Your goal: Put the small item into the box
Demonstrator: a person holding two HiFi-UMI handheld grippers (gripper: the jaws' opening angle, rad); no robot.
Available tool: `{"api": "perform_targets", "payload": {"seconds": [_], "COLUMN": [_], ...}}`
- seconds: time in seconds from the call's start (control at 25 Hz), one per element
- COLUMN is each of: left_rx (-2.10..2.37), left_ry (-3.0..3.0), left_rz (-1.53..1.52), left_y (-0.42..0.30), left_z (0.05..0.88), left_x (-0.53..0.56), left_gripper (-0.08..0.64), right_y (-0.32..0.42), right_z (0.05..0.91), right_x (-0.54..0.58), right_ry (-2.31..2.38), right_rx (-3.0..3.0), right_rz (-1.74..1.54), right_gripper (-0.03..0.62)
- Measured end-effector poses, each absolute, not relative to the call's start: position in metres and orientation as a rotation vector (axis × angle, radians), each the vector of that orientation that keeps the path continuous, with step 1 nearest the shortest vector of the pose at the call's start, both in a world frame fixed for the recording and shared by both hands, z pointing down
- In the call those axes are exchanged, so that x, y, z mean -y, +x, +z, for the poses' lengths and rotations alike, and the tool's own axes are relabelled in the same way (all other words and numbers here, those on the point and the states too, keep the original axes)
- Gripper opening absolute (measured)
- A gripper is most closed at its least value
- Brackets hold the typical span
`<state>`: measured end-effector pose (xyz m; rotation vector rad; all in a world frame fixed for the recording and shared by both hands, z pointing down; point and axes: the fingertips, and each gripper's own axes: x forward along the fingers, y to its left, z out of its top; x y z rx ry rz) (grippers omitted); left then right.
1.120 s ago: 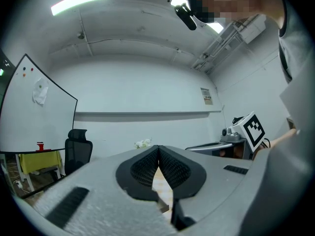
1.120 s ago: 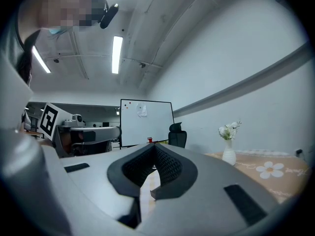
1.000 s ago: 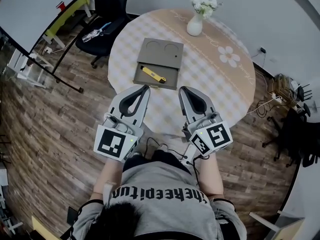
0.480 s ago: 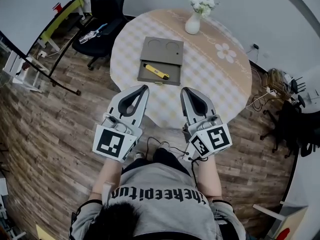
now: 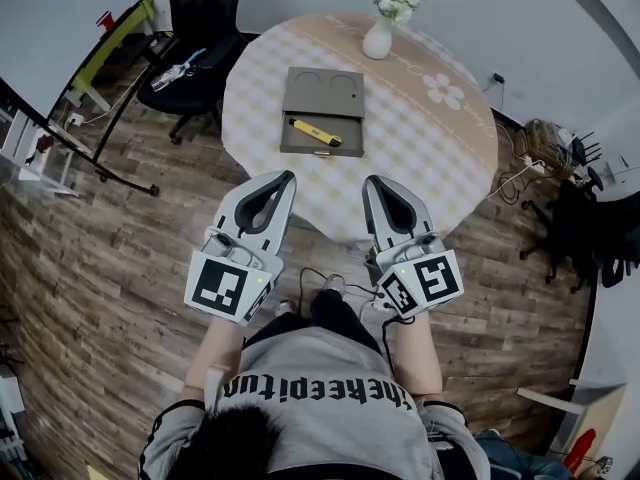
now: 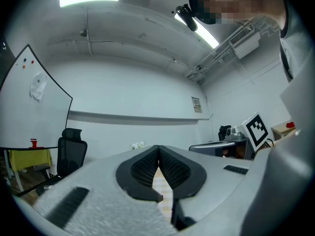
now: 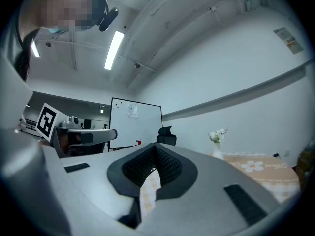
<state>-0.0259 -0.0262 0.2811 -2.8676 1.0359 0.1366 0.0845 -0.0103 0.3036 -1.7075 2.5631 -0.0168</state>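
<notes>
Left tongs (image 5: 287,176) and right tongs (image 5: 371,181) sit closed, empty, covering the table's (image 5: 440,138) near edge.

A round table (image 5: 420,148) wears a cloth of pale yellow checks with a tan border that bears a white daisy print (image 5: 443,90). A flat grey box (image 5: 322,88) lies near its middle. A white vase (image 5: 377,40) of white flowers (image 5: 395,3) stands upright by the far edge, well apart from the box.
</notes>
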Motion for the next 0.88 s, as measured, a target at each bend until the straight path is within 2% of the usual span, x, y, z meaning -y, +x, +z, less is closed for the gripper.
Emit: {"api": "perform_targets", "payload": {"seconds": [0.88], "left_rx": [-0.951], "left_ry": [-2.888], "left_rz": [0.169], "left_y": [-0.074], "left_z": [0.285], "left_x": [-0.011], "left_gripper": [0.017], "right_y": [0.038], "right_z": [0.304], "right_x": [-0.036], "right_ry": [-1.812], "right_rx": [-2.491], "right_rz": [0.038], "right_gripper": [0.006]}}
